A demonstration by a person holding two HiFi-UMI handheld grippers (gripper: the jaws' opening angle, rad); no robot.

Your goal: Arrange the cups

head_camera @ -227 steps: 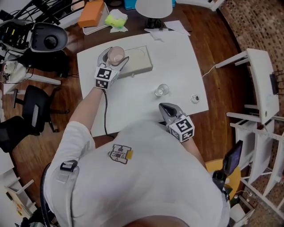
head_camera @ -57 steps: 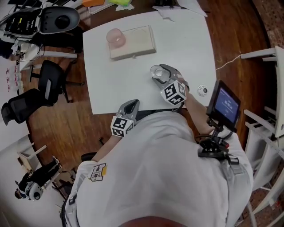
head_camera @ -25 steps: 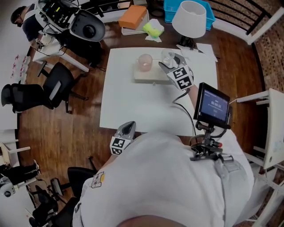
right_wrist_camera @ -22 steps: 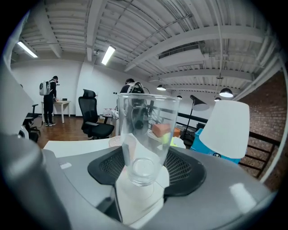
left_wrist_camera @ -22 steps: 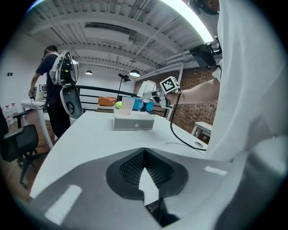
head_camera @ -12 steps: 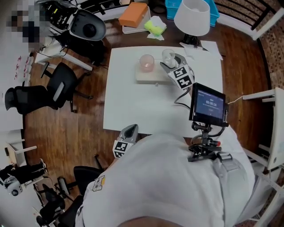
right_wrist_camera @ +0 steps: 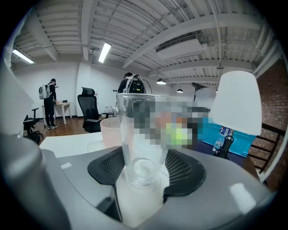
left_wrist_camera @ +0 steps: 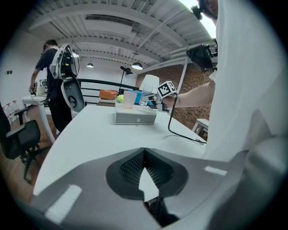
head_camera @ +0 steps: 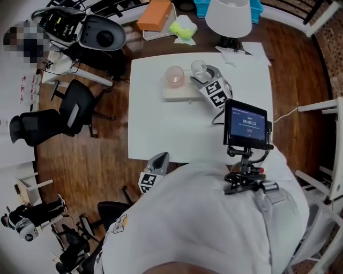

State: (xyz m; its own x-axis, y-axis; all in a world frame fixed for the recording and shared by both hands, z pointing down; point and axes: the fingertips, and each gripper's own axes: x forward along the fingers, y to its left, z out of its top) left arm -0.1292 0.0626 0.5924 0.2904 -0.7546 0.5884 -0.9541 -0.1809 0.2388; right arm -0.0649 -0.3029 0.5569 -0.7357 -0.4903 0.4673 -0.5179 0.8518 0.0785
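Observation:
A clear glass (head_camera: 199, 67) stands upright between the jaws of my right gripper (head_camera: 200, 73), which is shut on it just over the right end of a low white box (head_camera: 179, 92). In the right gripper view the pads press on the clear glass (right_wrist_camera: 141, 139) at its base, and the pink cup (right_wrist_camera: 110, 130) is close behind at the left. The pink cup (head_camera: 174, 76) stands on the box's left half. My left gripper (head_camera: 158, 159) hangs shut and empty at the near edge of the white table (head_camera: 161, 123); the box (left_wrist_camera: 135, 117) lies far ahead of it.
A white lamp (head_camera: 229, 16) stands beyond the table's far right corner, an orange box (head_camera: 154, 14) and a yellow-green thing beyond the far edge. A small screen (head_camera: 245, 124) is mounted on my chest. Black office chairs (head_camera: 43, 123) stand left, on the wood floor.
My right gripper has sunk with the clear glass toward the white box, next to the pink cup. The left gripper has stayed shut at the near edge.

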